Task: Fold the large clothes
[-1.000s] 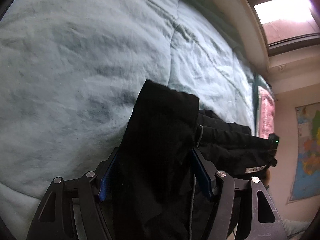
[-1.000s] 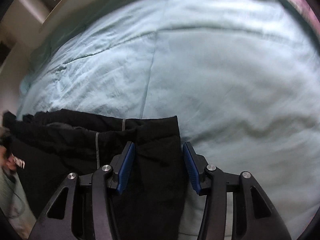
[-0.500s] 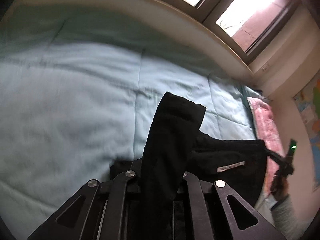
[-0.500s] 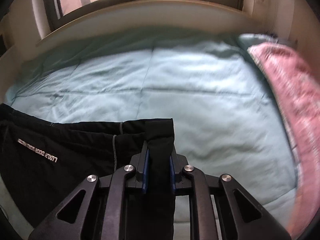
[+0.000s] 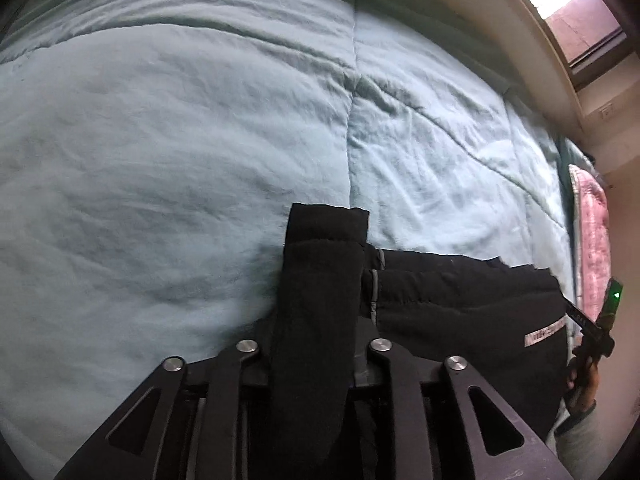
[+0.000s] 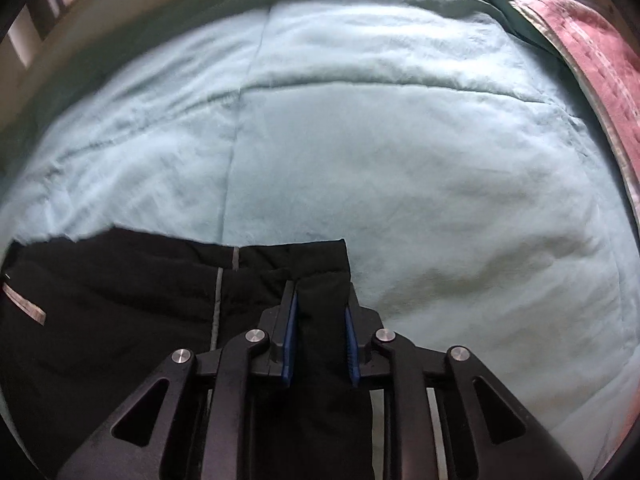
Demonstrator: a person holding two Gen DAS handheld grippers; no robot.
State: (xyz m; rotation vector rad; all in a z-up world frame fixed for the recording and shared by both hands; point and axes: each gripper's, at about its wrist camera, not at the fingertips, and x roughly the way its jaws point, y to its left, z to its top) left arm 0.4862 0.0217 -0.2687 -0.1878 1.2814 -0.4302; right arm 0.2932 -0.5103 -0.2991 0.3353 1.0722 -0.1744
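My left gripper clamped on black garment, fold sticking out toward 12 o'clock. My right gripper pinching other end, blue fingers pressed against cloth. Garment stretched between both, low over pale blue bed quilt. Pink blanket at 2 o'clock.

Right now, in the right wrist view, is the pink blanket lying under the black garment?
No, the pink blanket lies along the bed's far right edge, well apart from the black garment at lower left.
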